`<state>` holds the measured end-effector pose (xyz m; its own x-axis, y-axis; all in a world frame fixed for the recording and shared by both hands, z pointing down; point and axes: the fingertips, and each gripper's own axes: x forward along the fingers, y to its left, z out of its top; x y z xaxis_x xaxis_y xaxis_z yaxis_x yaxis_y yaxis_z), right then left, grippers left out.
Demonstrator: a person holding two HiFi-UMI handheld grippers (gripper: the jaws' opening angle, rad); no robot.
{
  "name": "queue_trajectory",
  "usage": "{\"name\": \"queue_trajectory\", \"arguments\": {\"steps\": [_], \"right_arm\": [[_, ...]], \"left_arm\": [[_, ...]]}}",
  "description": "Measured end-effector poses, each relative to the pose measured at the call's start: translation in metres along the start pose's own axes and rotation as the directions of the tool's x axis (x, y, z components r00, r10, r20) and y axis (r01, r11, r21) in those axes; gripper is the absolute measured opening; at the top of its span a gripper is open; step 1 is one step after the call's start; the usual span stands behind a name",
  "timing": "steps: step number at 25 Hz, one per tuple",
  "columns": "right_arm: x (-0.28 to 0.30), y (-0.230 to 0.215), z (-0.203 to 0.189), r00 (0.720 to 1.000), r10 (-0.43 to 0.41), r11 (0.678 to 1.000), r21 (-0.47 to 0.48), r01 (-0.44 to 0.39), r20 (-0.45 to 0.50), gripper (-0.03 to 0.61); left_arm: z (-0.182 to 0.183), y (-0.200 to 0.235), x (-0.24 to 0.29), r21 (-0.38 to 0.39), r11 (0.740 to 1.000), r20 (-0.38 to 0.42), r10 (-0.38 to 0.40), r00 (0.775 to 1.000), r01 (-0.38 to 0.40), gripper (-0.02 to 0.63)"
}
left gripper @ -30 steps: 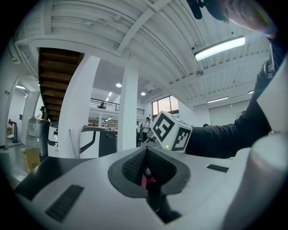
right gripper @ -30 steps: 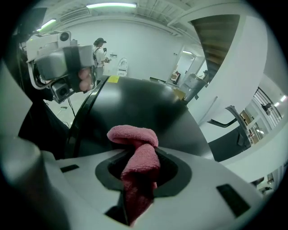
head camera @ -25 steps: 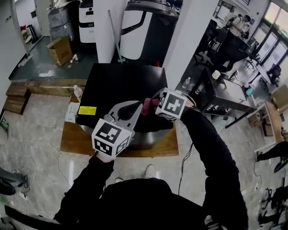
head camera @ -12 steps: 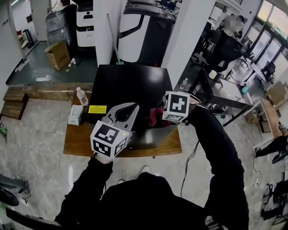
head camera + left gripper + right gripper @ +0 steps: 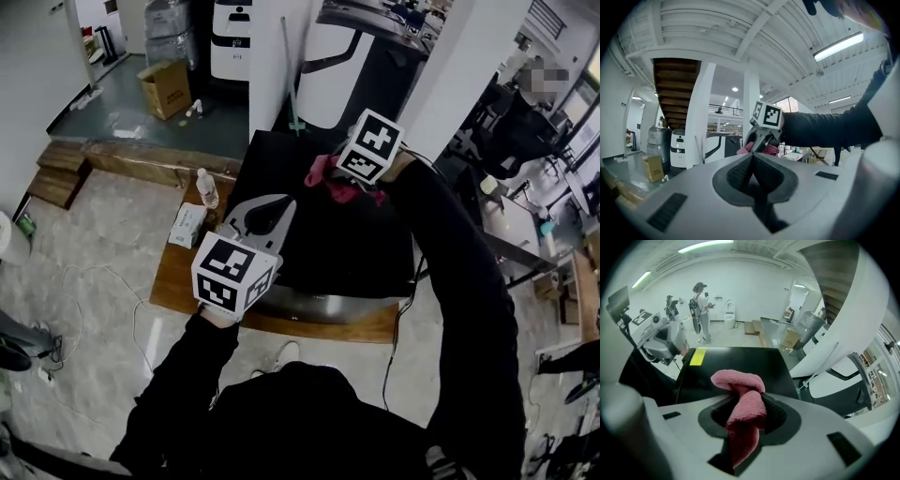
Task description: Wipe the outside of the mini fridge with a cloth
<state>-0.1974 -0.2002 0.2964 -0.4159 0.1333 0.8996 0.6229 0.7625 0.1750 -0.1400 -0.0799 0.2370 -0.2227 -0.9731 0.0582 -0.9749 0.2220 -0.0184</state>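
The mini fridge (image 5: 330, 234) is a black box on a low wooden platform; its flat top (image 5: 736, 363) carries a yellow label (image 5: 697, 356). My right gripper (image 5: 333, 173) is over the far part of the top, shut on a pink cloth (image 5: 323, 175). That cloth (image 5: 743, 399) is bunched between the jaws and folds over onto the black top. My left gripper (image 5: 279, 204) hovers above the fridge's left edge, jaws shut with nothing between them. In the left gripper view the right gripper's marker cube (image 5: 767, 115) and the cloth (image 5: 745, 149) show just beyond the closed jaws (image 5: 752, 157).
A water bottle (image 5: 207, 187) and a small white pack (image 5: 187, 225) stand on the wooden platform (image 5: 183, 277) left of the fridge. A white pillar (image 5: 267, 56) and a cardboard box (image 5: 167, 86) lie behind. People (image 5: 701, 310) stand far off in the room.
My right gripper has carried the pink cloth from the front right of the fridge top towards its far edge. The left gripper has stayed at the fridge's left side.
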Motion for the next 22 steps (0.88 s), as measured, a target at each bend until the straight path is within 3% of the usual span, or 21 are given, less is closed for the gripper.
{"name": "queue_trajectory", "arguments": {"steps": [7,11,17,22], "right_arm": [[0.068,-0.09,0.06,1.0,-0.002,0.997,-0.081,0.001,-0.016,0.149],[0.114,-0.124,0.074,0.999,-0.041,0.991,-0.127,0.038,-0.022,0.169],[0.132,-0.111,0.089,0.998,-0.058,0.99,-0.127,0.059,0.008,0.121],[0.13,-0.077,0.09,0.999,0.018,0.993,-0.118,-0.021,-0.032,0.118]], "left_arm": [[-0.011,0.061,0.012,-0.013,0.997,-0.027,0.081,0.996,-0.082,0.006],[-0.017,0.084,0.012,-0.033,0.99,-0.043,0.133,0.99,-0.134,0.006],[-0.033,0.107,-0.005,-0.049,0.989,-0.057,0.139,0.989,-0.142,0.006],[-0.037,0.119,-0.024,-0.071,0.989,-0.045,0.124,0.991,-0.127,0.006]]}}
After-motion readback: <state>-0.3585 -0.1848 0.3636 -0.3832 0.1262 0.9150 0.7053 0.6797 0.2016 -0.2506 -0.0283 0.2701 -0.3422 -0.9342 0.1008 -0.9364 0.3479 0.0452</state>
